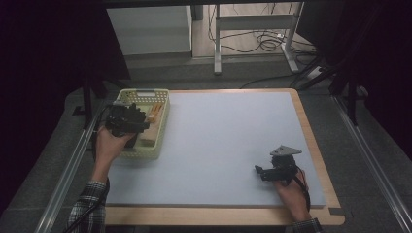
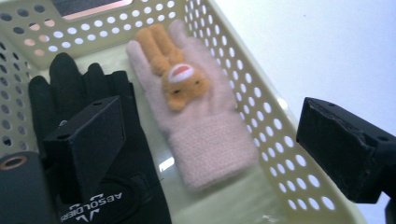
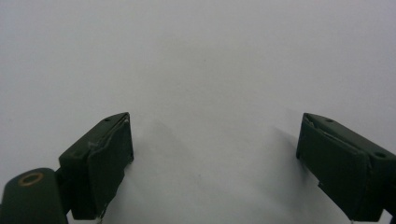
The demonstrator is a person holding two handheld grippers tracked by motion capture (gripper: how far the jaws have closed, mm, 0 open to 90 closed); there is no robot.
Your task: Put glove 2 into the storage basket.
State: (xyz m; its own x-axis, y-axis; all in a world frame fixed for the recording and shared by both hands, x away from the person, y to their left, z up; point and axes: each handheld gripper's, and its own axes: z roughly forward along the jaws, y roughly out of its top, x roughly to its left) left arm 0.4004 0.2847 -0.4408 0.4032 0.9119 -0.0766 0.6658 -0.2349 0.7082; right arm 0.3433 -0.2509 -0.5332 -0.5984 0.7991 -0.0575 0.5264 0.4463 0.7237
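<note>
Now left tongs (image 2: 210, 154) open over pale-yellow perforated plastic basket (image 2: 261, 116) w/ fuzzy pink knit glove (image 2: 205, 126), prob. lining up a grab; right tongs (image 3: 215, 168) open, idle.

1. The left hand (image 1: 109, 143) reached up from the near-left edge, forearm in a plaid sleeve (image 1: 87, 204), and gripped the body of the left gripper (image 1: 141, 120) from below.
2. That gripper's jaws stood wide apart, nothing pressed between its pads (image 2: 88, 144).
3. The right hand (image 1: 291, 190) came in from the near-right, fingers wrapped around the right gripper (image 1: 258, 170), whose jaws pointed leftward.
4. Its jaws were likewise spread wide, with nothing between the pads (image 3: 105, 168).
5. The two grippers were well apart.
</note>
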